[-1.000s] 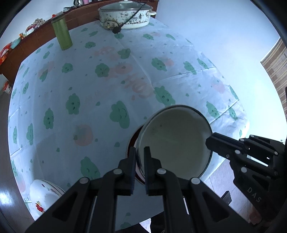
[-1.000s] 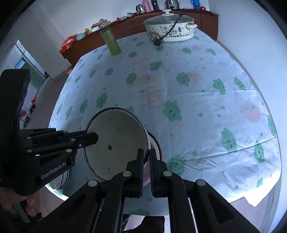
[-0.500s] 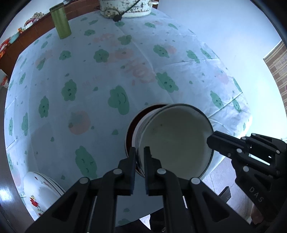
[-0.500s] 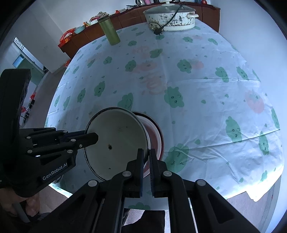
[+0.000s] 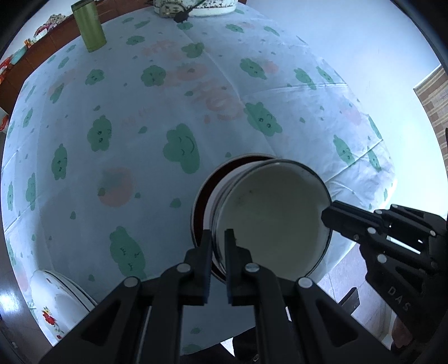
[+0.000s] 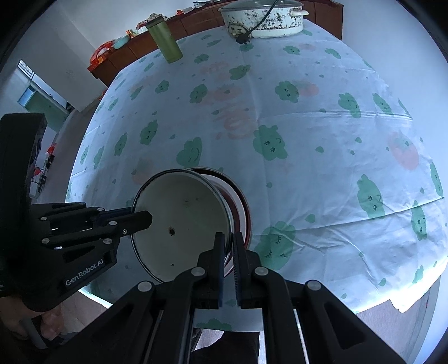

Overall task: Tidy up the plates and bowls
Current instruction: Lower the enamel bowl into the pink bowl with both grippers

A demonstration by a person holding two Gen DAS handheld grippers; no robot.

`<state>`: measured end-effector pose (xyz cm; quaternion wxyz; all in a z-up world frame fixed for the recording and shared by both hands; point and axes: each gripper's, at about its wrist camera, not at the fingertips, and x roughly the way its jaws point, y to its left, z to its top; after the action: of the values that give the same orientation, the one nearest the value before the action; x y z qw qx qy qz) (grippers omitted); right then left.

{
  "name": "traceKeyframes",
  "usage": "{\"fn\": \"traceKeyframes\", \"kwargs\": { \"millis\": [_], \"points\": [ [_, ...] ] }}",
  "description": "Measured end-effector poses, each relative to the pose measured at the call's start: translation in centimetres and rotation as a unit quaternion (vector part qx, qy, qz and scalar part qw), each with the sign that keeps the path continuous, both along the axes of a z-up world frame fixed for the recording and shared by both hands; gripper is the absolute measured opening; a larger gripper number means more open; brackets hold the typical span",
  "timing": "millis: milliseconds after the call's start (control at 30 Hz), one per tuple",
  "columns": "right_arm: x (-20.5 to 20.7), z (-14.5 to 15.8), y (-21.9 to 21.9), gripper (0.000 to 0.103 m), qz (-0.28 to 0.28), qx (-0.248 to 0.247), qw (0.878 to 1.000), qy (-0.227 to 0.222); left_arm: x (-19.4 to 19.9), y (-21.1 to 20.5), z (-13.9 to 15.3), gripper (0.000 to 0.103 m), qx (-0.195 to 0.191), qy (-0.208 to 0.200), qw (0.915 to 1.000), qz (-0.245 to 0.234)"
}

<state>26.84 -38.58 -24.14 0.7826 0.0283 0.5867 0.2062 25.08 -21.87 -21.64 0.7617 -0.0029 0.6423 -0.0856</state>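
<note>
Cloud-and-strawberry cloth (image 5: 117,117) covered the whole desk beneath both grippers, with pale walls around it and a wooden sideboard (image 6: 196,19) along the far side.

Nearest in each wrist view, the jaws were pressed together on the rim of one white enamel bowl (image 5: 268,221). From its own camera, the left gripper (image 5: 217,246) pinched the bowl's near left edge, the bowl spreading ahead and to the right of its fingertips. On the opposite side, the right gripper (image 6: 229,246) clamped the rim, so there the bowl lay ahead and to the left. Each gripper showed in the other's picture, reaching in from the far side of the bowl.

Just beyond and under the bowl sat a dark red-rimmed dish (image 5: 201,201) on the cloth; the bowl hung tilted over it, and I could not tell whether the two touched. By my reading, nesting the bowl onto that dish was under way but not finished.

Off to the left gripper's near left, at the desk's edge, lay a flowered white plate (image 5: 53,296), apart from the pair and probably left to gather.

Farther out stood a green tumbler (image 6: 165,42), and farthest a speckled electric pot (image 6: 263,19) with its cord.
</note>
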Motion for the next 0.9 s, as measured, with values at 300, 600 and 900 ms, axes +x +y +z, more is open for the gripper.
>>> {"fn": "traceKeyframes", "kwargs": {
  "millis": [300, 600, 900],
  "points": [
    [0.39, -0.86, 0.30, 0.007, 0.005, -0.007, 1.000, 0.004, 0.33, -0.09, -0.56, 0.004, 0.001, 0.009, 1.0000, 0.000],
    [0.56, -0.68, 0.18, 0.007, 0.009, -0.010, 1.000, 0.006, 0.51, -0.38, -0.63, 0.004, 0.004, 0.013, 0.9999, -0.005],
    [0.42, -0.50, 0.27, 0.007, 0.013, -0.016, 1.000, -0.003, 0.39, -0.44, -0.66, 0.004, 0.006, 0.009, 0.9999, -0.006]
  ]
}}
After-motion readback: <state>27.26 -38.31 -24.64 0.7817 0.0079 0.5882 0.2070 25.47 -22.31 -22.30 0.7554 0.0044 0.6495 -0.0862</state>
